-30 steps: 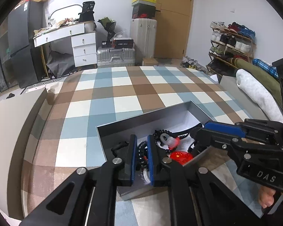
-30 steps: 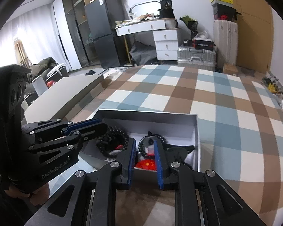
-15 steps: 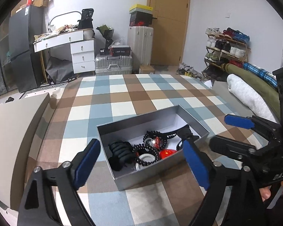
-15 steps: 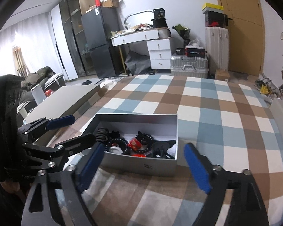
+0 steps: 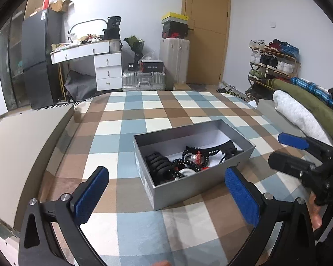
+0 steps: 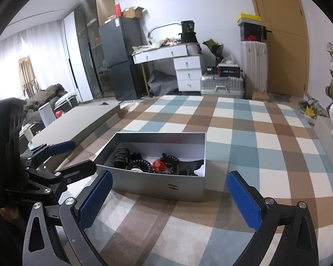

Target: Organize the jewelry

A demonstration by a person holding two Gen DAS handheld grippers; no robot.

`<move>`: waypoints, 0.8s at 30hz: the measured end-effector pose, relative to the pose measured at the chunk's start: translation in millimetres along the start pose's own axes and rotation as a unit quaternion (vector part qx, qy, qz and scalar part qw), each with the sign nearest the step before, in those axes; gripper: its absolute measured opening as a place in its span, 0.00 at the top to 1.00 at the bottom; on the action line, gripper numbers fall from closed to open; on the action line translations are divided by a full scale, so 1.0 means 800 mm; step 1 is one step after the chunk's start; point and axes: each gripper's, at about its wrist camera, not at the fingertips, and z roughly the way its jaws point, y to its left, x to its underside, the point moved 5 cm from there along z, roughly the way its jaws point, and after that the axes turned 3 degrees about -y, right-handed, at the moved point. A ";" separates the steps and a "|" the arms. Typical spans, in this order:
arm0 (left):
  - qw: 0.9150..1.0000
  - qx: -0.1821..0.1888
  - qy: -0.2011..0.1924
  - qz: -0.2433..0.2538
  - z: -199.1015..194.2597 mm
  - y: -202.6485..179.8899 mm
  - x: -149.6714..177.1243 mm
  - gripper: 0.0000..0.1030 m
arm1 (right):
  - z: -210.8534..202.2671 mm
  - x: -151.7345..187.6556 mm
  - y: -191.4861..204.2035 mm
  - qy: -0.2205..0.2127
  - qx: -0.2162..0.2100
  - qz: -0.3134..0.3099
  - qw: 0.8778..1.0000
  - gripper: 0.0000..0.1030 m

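Observation:
A grey open box (image 5: 202, 185) (image 6: 157, 185) sits on the checked cloth. Inside lie black bead bracelets (image 5: 189, 163) (image 6: 139, 164), a black hair claw (image 5: 157, 163) (image 6: 122, 156), a red ornament (image 6: 158, 165) and other dark pieces. My left gripper (image 5: 166, 196) is open and empty, held back just in front of the box's near side; it also shows in the right wrist view (image 6: 62, 155) at the left of the box. My right gripper (image 6: 168, 201) is open and empty, in front of the box; it shows in the left wrist view (image 5: 286, 148) to the box's right.
The box's grey lid (image 5: 22, 155) (image 6: 77, 124) lies flat to the left. Rolled bedding (image 5: 299, 113) lies at the right edge. Beyond the cloth stand a white desk (image 5: 88, 59), suitcases (image 5: 144, 79) and a shoe rack (image 5: 273, 62).
Both grippers were nearly closed inside the box a second ago. They have opened wide and pulled back and up, out of the box. The jewellery stays in the box.

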 end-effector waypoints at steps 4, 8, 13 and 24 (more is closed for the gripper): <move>1.000 -0.010 -0.007 0.014 0.001 0.001 0.005 0.01 | 0.000 0.003 -0.001 -0.012 -0.002 0.002 1.000 0.00; 1.000 -0.006 -0.015 0.014 0.003 0.002 0.007 0.01 | -0.001 0.006 0.001 -0.025 0.006 -0.005 1.000 0.00; 1.000 -0.004 -0.027 0.005 0.003 0.009 0.009 0.01 | -0.004 0.009 0.004 -0.045 0.011 -0.021 0.999 0.00; 0.999 0.001 -0.038 0.012 0.003 0.005 0.013 0.01 | -0.009 0.011 -0.003 -0.071 0.004 -0.012 0.997 0.00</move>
